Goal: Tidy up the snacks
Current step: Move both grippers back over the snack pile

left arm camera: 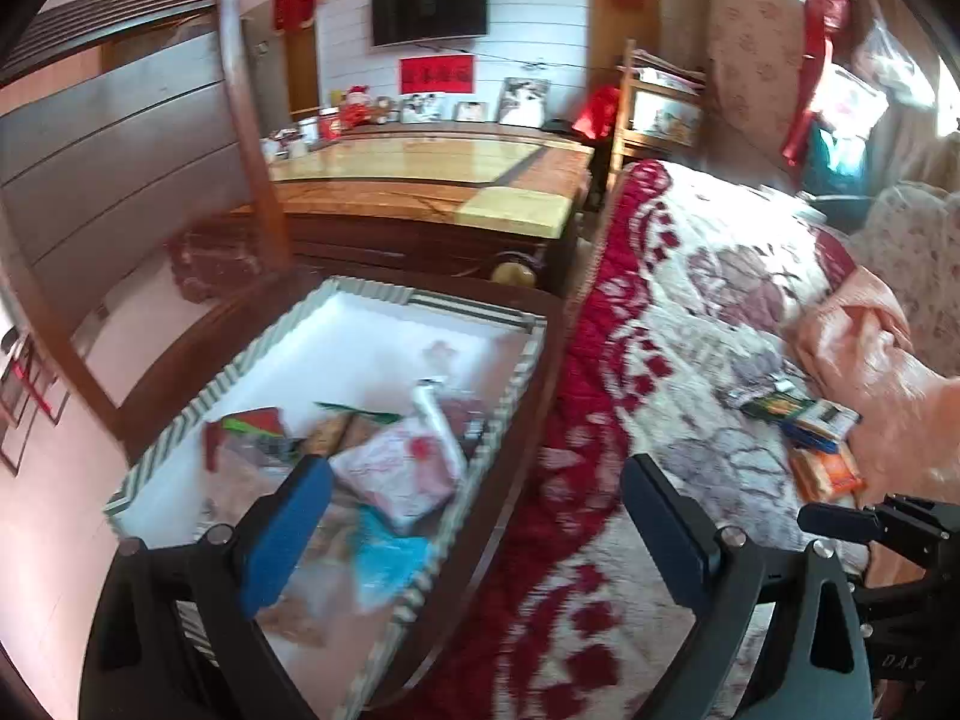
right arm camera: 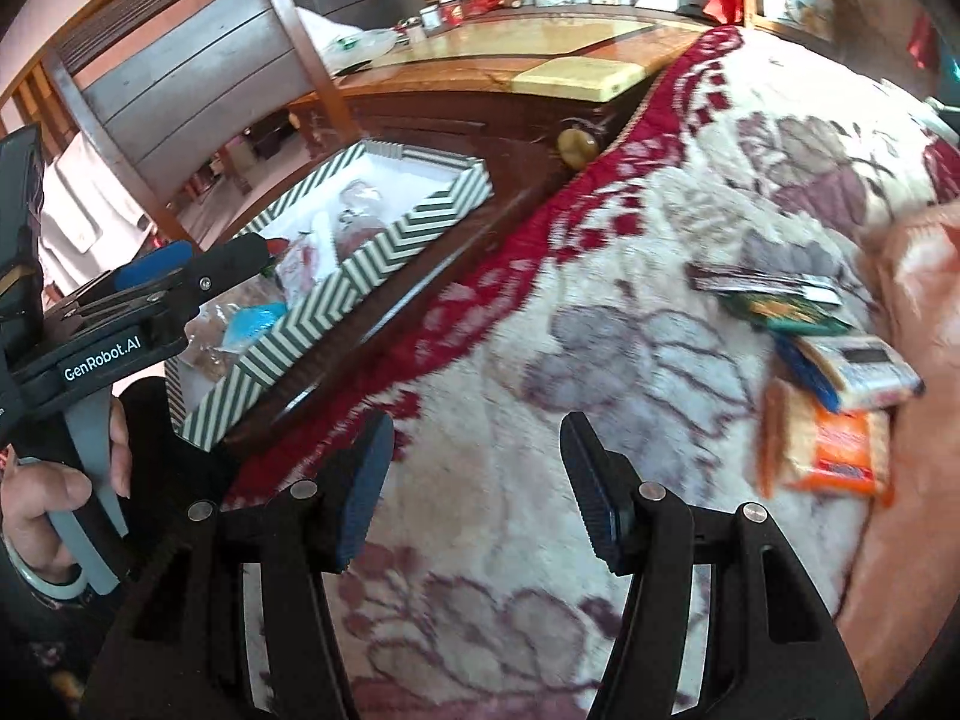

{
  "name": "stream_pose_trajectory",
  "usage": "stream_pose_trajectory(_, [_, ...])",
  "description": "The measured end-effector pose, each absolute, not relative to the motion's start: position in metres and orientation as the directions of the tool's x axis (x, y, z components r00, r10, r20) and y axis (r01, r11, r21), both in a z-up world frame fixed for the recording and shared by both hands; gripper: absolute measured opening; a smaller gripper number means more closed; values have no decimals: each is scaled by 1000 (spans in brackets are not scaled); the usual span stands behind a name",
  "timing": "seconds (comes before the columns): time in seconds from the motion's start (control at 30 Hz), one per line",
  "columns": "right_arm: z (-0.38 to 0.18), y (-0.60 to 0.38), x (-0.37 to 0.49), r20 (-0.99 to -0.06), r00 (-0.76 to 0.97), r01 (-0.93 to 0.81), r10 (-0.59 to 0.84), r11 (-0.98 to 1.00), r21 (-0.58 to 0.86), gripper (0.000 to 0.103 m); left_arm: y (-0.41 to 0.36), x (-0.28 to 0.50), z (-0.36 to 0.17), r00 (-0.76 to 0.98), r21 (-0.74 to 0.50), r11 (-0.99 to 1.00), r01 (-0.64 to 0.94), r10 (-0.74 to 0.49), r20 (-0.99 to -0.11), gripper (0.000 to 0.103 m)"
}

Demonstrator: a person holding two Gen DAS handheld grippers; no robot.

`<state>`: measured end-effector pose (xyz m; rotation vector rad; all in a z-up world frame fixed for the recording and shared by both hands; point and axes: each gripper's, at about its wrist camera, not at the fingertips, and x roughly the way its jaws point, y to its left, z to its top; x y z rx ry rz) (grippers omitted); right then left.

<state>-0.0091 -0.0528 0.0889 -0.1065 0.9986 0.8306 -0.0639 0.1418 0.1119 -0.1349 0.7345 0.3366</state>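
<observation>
A striped green-and-white box (left arm camera: 510, 396) (right arm camera: 360, 276) sits on a wooden chair and holds several snack packets, among them a white and red packet (left arm camera: 402, 468) and a blue one (left arm camera: 390, 558). My left gripper (left arm camera: 474, 474) is open and empty, its left finger over the box and its right finger over the bed. It also shows in the right wrist view (right arm camera: 210, 264). My right gripper (right arm camera: 477, 456) is open and empty above the floral blanket. Loose snacks lie on the bed at right: an orange packet (right arm camera: 840, 450) (left arm camera: 825, 474), a white pack (right arm camera: 864, 372) and a green packet (right arm camera: 786, 306).
A red and white floral blanket (right arm camera: 540, 330) covers the bed. A wooden chair back (left arm camera: 120, 138) rises behind the box. A glossy wooden cabinet (left arm camera: 432, 180) stands beyond. A peach pillow (left arm camera: 870, 360) lies beside the loose snacks.
</observation>
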Motion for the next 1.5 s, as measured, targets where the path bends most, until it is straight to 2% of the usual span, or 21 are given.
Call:
stream_pose_trajectory(0.53, [77,-151,8,-797,355,-504,488,818,276,58,52,-26,99,688,-6,988,-155,104,-719,98])
stream_pose_trajectory(0.93, [63,-185,23,-806,363,-413,468,856,311,58,28,7,86,641,-35,996,-82,26,-767,98])
stream_pose_trajectory(1.07, [58,-186,24,-811,351,-415,469,854,314,58,25,31,83,622,-72,996,-44,-29,-783,98])
stream_pose_trajectory(1.5, [40,-194,32,-816,309,-388,488,848,360,58,-3,146,51,515,-52,992,112,-103,-851,98])
